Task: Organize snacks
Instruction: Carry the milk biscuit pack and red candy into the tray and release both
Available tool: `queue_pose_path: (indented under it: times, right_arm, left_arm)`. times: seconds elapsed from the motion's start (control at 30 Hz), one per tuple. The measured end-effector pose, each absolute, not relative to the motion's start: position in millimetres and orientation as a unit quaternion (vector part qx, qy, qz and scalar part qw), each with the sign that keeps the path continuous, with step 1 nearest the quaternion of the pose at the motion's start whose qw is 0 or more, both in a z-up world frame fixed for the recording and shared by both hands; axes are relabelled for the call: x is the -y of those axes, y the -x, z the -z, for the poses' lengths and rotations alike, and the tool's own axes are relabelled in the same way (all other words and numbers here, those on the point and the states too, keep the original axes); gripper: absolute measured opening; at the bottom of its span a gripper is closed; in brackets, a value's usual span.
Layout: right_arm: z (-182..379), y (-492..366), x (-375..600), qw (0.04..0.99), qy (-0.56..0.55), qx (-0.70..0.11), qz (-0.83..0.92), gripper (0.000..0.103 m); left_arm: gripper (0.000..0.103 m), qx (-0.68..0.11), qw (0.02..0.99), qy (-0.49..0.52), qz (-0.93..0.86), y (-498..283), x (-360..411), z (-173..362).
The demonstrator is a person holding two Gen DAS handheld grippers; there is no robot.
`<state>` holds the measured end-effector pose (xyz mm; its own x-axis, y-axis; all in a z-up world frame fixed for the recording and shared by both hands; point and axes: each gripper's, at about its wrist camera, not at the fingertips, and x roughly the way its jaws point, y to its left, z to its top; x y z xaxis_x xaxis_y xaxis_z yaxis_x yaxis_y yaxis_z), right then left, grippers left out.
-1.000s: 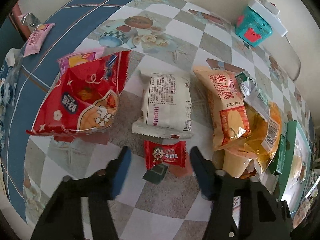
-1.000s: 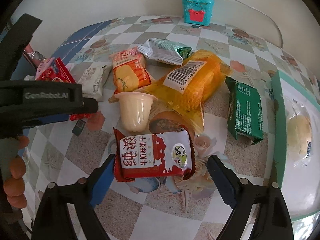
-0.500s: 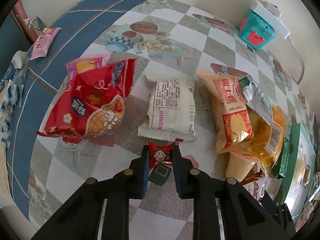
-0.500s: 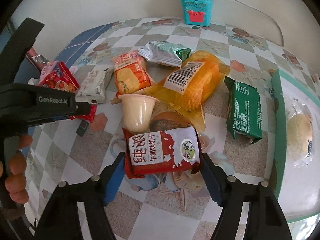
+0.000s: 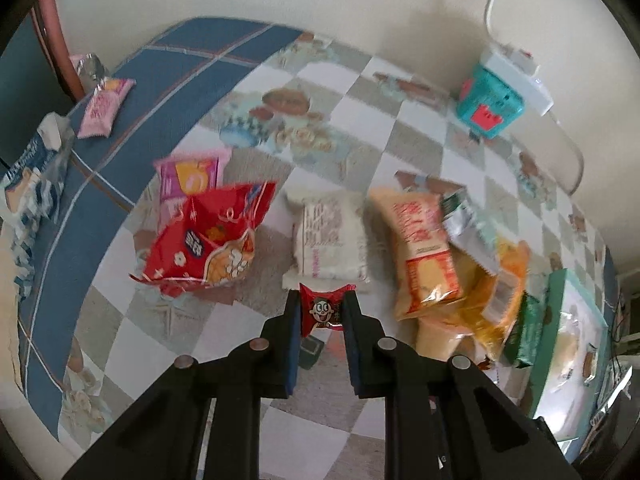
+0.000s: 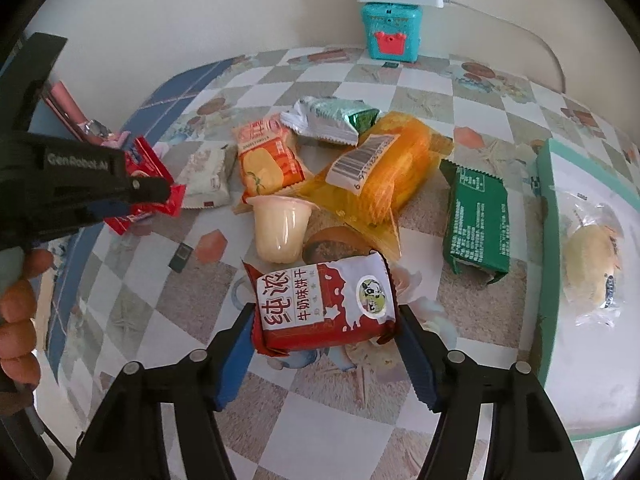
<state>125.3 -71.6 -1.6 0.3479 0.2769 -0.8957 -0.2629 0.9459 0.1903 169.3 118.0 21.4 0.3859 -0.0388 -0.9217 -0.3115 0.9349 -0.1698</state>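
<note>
My left claw (image 5: 322,312) is clamped tight on a little red candy (image 5: 322,311), and the candy is up off the worktop (image 5: 360,120). Just behind it lies a white snack bag (image 5: 330,242). A big red bag (image 5: 208,240) sits to its left, with a pink pack (image 5: 188,174) poking out behind.

My right claw (image 6: 326,338) has just been closing, and its jaws now press both sides of a red and white biscuit pack (image 6: 322,306). The pack sits on the worktop.

Right behind it stands a cream pudding cup (image 6: 280,228), very close. Past the cup are an orange cake bag (image 6: 270,158), a see-through yellow bag (image 6: 384,168) and a silver-green wrapper (image 6: 330,118), all piled together. A green pack (image 6: 478,216) lies to the right, next to a green-rimmed tray (image 6: 546,240) holding a wrapped bun (image 6: 594,258). A teal toy box (image 6: 392,30) stands by the wall.
</note>
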Motion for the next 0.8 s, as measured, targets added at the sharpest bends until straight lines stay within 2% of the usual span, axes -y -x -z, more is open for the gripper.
queue_pose_path:
  times: [0.4,0.8]
  right_arm:
    - [-28,-118,95,0.841,-0.028,-0.516,-0.162,0.070]
    - [-55,-119,182,0.873,-0.060,-0.483,-0.042,0.070]
  left_arm:
    - [0.020,-0.513,0.842,0.138,-0.090,-166,-95,-58]
    - [0.020,-0.491,0.860,0.132,-0.038,-164,-47,-83]
